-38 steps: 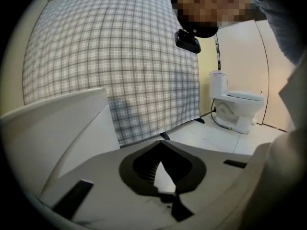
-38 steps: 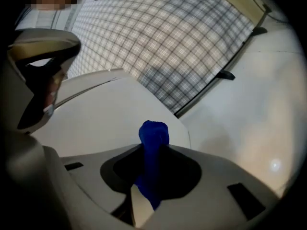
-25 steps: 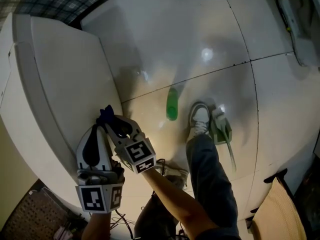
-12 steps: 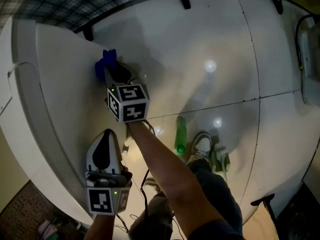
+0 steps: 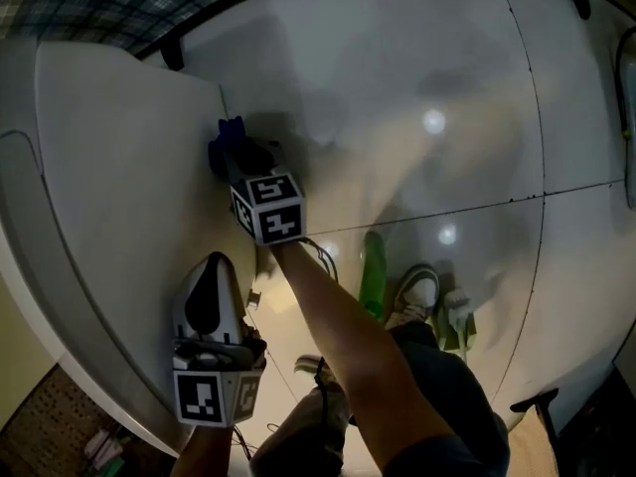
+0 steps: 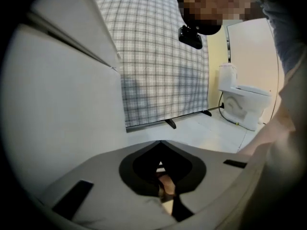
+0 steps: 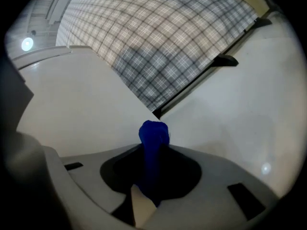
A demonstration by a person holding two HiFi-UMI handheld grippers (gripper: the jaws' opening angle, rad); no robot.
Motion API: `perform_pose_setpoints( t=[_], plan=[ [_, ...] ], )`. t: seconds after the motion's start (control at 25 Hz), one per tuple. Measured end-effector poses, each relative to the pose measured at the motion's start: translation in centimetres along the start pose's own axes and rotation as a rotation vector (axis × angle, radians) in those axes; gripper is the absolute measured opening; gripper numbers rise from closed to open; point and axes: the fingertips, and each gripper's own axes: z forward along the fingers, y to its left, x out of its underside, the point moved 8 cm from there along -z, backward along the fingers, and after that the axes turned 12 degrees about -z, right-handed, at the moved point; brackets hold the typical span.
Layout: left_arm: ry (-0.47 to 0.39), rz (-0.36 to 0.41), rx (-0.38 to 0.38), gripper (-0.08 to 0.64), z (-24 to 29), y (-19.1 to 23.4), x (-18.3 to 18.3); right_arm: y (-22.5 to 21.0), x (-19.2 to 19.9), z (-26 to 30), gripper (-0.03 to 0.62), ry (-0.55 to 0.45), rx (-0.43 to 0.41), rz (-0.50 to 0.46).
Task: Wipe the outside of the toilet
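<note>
My right hand-held gripper (image 7: pixel 152 150) is clamped on a blue cloth (image 7: pixel 153 132). A wad of it bulges out past the tips and looks pressed to the white side wall of the toilet (image 7: pixel 72 97), which lies just left of this gripper, near the wall's far edge. The floor (image 5: pixel 417 78) runs off to the right. My left hand-held gripper (image 6: pixel 160 145) is closed on nothing and hangs behind the right one, close beside the same wall; I cannot tell if it touches. To wipe well, I judge that only the wad should meet the wall, never the hard tips, so I would tilt the right gripper leftward into the surface. The contact patch is small, so strokes should be long and overlapping. A firm squeeze matters, since drag could pull the cloth free.
</note>
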Motion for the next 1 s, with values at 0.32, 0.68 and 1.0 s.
perform_pose_setpoints(
  t=[0.32, 0.68, 1.0],
  plan=[
    [0.049, 0.038, 0.099, 0.011, -5.7, -2.5, 2.2, 6.2, 9.3, -13.1, 0.098, 0.050, 0.065, 0.135],
    [0.037, 0.101, 0.216, 0.011, -14.0, -3.1, 5.0, 14.0, 15.8, -19.1, 0.098, 0.029, 0.095, 0.130],
    [-0.028, 0.101, 0.349, 0.011, -24.8, -5.2, -2.7, 21.4, 5.7, -31.3, 0.098, -0.113, 0.219, 0.029]
  ],
)
